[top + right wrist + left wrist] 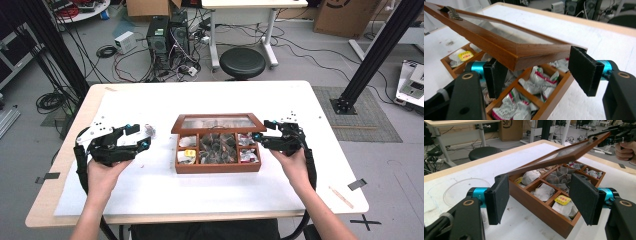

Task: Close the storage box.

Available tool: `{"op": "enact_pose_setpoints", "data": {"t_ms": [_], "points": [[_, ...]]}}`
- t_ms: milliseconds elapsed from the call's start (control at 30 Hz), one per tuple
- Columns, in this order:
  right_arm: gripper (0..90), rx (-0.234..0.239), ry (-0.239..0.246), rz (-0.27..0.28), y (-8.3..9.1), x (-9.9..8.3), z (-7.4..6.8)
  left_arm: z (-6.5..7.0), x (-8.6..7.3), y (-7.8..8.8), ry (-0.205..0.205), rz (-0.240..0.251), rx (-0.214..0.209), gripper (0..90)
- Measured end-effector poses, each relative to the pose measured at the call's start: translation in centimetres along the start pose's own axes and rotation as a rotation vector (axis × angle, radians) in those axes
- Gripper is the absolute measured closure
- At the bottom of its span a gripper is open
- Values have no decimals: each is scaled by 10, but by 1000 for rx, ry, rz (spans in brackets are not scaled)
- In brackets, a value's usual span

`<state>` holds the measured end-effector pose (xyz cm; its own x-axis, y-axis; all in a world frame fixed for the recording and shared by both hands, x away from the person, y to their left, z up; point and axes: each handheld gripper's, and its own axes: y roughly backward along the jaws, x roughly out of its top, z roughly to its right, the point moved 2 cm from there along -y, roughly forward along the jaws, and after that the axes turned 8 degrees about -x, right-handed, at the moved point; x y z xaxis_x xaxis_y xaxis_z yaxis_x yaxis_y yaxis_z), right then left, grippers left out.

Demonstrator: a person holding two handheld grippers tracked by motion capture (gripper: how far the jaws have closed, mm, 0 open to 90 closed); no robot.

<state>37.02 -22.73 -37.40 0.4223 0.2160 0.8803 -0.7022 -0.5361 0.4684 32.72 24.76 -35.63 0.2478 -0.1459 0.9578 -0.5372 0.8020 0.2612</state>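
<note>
A wooden tea box [217, 167] sits near the middle of the table [320, 107], its long axis running left to right across the high view. Its glass-paned lid [218, 123] is hinged along the far side and stands partly raised, so the opening faces the person. In the right gripper view the lid's near corner [517, 58] hangs between the spread jaws of the right hand-held gripper [541, 72]; its underside seems to rest on the left jaw, while the other jaw stands clear of the wood. That gripper is at the box's right end in the high view [261, 131].

The left hand-held gripper [141, 136] hovers well left of the box, jaws wide and holding nothing. A clear round dish [465, 188] lies on the table beyond it.

The box has three columns: two small compartments on each side and a larger middle one, all holding tea bags; one bag carries a yellow tag [563, 199]. Bare white table surrounds the box on every side.
</note>
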Motion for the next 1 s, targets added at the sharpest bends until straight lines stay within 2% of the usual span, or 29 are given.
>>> {"op": "enact_pose_setpoints", "data": {"t_ms": [100, 200, 267, 367, 467, 667, 767, 867, 1000], "points": [[336, 7, -21, -19, 0, -4, -1, 0, -1, -1, 2, -3, -2, 328], [344, 36, -67, -24, -1, -11, -1, 1, -1, -2, 1, -4, -4, 328], [353, 47, -81, -32, -1, -14, -1, 1, 0, -2, -2, -6, -6, 327], [392, 53, -50, -39, 1, -18, -3, 2, 0, -2, -2, -5, -5, 328], [416, 58, -24, -21, 4, -23, -3, 1, -1, -2, 3, -7, -6, 328], [421, 95, -42, -32, 4, -33, -1, 1, -2, -4, 1, -14, -9, 328], [451, 112, -34, -49, 5, -37, -3, 1, -2, -5, 3, -18, -9, 328], [456, 116, -24, -58, 5, -40, -5, 1, -3, -5, 3, -19, -10, 328], [464, 130, -39, -70, 4, -46, -6, 2, -3, -5, 3, -20, -9, 327]]}}
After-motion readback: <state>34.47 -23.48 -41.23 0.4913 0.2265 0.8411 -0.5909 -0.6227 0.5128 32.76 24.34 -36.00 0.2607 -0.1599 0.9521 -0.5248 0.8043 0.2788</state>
